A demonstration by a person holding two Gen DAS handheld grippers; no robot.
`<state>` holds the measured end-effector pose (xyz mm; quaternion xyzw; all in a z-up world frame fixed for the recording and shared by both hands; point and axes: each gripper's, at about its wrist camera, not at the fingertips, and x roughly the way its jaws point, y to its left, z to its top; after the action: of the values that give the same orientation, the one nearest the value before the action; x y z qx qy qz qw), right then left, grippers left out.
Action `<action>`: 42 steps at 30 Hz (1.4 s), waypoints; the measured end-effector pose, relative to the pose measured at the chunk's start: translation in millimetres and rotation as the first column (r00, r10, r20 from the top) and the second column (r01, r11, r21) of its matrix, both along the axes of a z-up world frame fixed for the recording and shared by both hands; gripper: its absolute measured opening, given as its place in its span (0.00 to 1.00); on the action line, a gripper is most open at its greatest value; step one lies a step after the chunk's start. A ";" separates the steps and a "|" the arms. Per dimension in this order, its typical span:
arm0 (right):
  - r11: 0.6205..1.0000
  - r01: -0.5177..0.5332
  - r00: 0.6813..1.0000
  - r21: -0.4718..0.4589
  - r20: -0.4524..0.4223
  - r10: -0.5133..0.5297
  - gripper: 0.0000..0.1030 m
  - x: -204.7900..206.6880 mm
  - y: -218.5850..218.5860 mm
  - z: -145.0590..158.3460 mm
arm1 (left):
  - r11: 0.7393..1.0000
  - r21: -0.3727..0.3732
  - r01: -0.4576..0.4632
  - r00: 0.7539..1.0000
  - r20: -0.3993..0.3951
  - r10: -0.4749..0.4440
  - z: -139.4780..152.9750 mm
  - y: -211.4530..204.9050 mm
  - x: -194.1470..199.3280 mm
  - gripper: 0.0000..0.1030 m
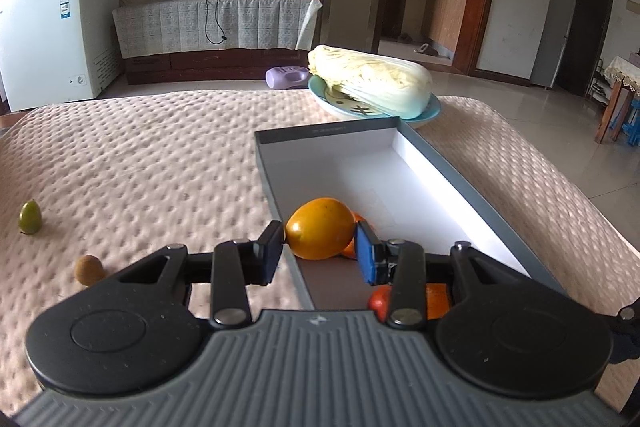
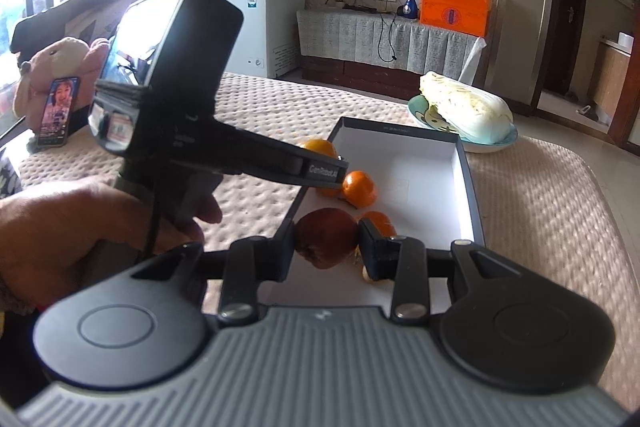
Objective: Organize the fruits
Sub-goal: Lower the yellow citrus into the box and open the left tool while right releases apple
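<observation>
Nearest, the right gripper (image 2: 326, 242) clamps a round, dull brown-red fruit (image 2: 326, 238) between its two black pads, held above the near end of a shallow grey cardboard box with a white inside (image 2: 466, 163). Small orange mandarins (image 2: 359, 188) already lie there, so a release could knock them or let the fruit roll.

Just to its left, the left gripper (image 1: 320, 245) grips a smooth yellow-orange oval fruit (image 1: 321, 234) over the box's near left wall. Dropped from here, it may strike the rim and tumble onto the quilted beige cloth (image 1: 140, 155). The two grippers work close together and could collide.

Further left on the cloth, a small brown fruit (image 1: 90, 269) and a green pointed one (image 1: 30, 217) wait. Beyond the box, a pale napa cabbage (image 1: 370, 81) rests on a blue plate (image 1: 434, 109).
</observation>
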<state>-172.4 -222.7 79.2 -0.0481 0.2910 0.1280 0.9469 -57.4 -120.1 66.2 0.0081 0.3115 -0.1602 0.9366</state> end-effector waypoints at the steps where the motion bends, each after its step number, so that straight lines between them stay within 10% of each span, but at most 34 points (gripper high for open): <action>1: 1.000 0.002 1.000 -0.001 -0.001 -0.002 0.36 -0.2 -1.2 -0.2 | 1.000 -0.002 0.003 1.000 -0.002 -0.003 -0.9 -2.6 0.3 0.43; 42: 0.986 0.168 0.986 0.018 -0.016 -0.168 0.38 35.7 -15.5 -13.6 | 1.000 -0.011 0.022 1.000 0.013 -0.022 7.0 7.1 -3.3 0.56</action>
<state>-136.7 -238.2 65.6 -0.0132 0.2997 0.0510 0.9526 -60.7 -113.0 73.2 0.0075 0.3046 -0.1719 0.9368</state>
